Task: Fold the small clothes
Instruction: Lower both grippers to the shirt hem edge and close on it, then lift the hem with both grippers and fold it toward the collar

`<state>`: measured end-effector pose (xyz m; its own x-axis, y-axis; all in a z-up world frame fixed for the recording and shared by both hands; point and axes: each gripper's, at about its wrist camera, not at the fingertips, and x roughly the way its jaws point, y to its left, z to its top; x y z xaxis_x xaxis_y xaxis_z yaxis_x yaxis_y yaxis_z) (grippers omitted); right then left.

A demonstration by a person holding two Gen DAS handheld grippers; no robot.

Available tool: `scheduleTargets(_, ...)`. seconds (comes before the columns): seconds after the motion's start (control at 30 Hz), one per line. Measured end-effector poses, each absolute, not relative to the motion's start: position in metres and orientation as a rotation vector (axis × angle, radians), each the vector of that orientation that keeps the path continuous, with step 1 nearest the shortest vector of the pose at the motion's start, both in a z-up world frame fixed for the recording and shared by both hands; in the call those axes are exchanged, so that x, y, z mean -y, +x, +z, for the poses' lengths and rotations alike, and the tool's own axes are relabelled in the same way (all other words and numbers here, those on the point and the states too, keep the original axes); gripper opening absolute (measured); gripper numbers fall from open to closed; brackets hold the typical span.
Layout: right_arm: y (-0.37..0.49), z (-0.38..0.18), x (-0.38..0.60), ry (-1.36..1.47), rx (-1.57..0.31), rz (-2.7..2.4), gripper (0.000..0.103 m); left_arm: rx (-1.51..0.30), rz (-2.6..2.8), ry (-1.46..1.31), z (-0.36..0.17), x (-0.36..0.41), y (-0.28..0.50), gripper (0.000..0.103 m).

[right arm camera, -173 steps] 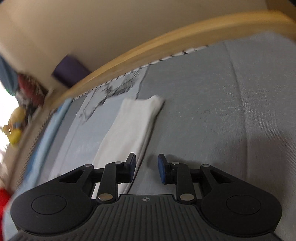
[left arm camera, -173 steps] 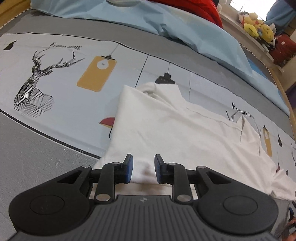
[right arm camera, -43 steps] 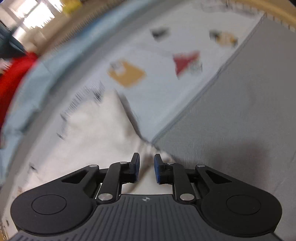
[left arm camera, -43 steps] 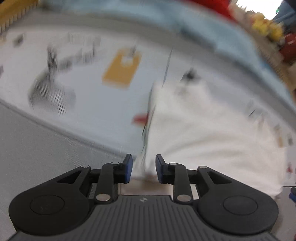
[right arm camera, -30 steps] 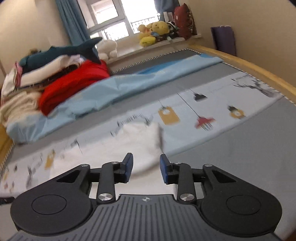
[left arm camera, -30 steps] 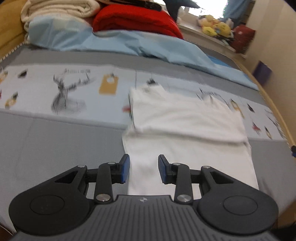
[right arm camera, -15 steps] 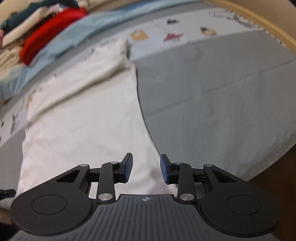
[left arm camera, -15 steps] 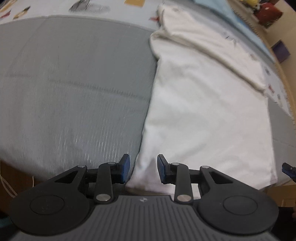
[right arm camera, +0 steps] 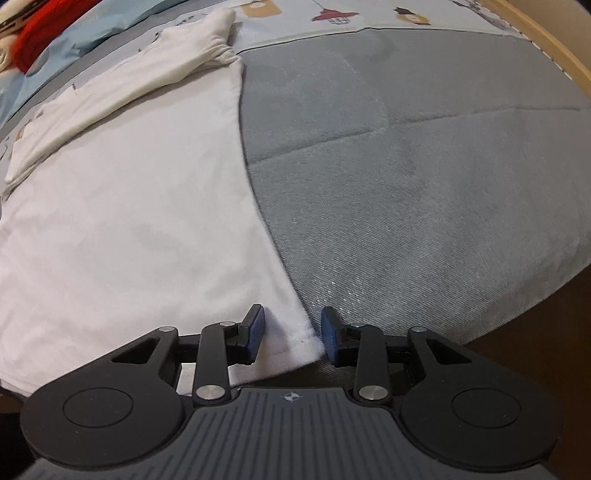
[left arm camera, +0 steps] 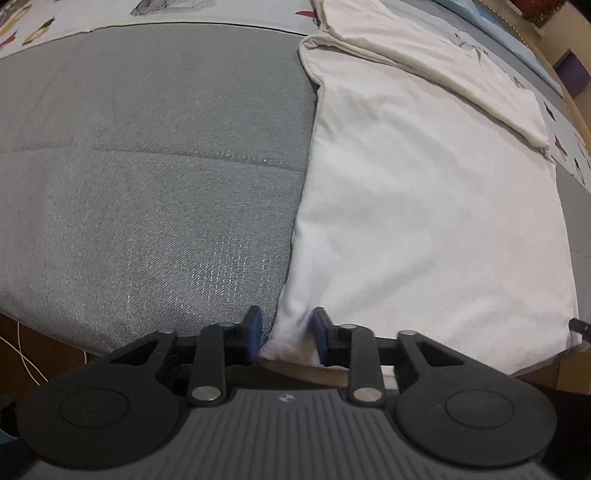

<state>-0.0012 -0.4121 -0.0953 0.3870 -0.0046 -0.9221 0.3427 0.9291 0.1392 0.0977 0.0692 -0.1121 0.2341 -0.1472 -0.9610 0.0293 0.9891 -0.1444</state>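
A white garment (left arm camera: 424,192) lies flat on the grey bed cover, its far part folded back over itself. It also shows in the right wrist view (right arm camera: 129,206). My left gripper (left arm camera: 285,334) is open, with the garment's near left hem corner between its jaws. My right gripper (right arm camera: 291,334) is open, with the near right hem corner between its jaws. Both corners lie at the bed's front edge.
The grey bed cover (left arm camera: 147,166) spreads to the left of the garment and to its right (right arm camera: 424,166). A printed sheet (right arm camera: 351,14) lies beyond. A wooden bed rail (right arm camera: 554,48) runs along the far right. A red blanket (right arm camera: 37,33) sits at the far left.
Both grippers have come down from the garment's far fold to its near hem. Each now has a hem corner between its open jaws.
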Motion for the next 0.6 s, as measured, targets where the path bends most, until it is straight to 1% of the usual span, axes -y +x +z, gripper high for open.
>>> scheduleTargets(0.03,-0.001,-0.095,0.411,0.327,-1.157,-0.216,0.035,-1.331,-0.128,-0.102,-0.112,-0.066,0.097,0.009)
scheduleTargets(0.07,-0.001,-0.094,0.409,0.325,-1.153,-0.198,0.023,-1.329,-0.137,-0.106,-0.112,-0.066,0.097,0.007)
scheduleTargets(0.1,-0.001,-0.093,0.408,0.329,-1.150,-0.180,0.005,-1.322,-0.138,-0.102,-0.111,-0.065,0.096,0.007)
scheduleTargets(0.3,-0.007,-0.078,0.418,0.397,-1.069,-0.171,0.005,-1.275,-0.163,-0.139,-0.097,-0.067,0.088,0.007)
scheduleTargets(0.4,-0.007,-0.083,0.419,0.390,-1.104,-0.189,0.006,-1.299,-0.146,-0.139,-0.099,-0.069,0.087,0.008)
scheduleTargets(0.47,-0.005,-0.087,0.417,0.377,-1.134,-0.179,0.010,-1.306,-0.134,-0.132,-0.099,-0.070,0.086,0.009)
scheduleTargets(0.6,-0.004,-0.090,0.412,0.322,-1.156,-0.182,0.010,-1.311,-0.133,-0.111,-0.099,-0.067,0.085,0.009)
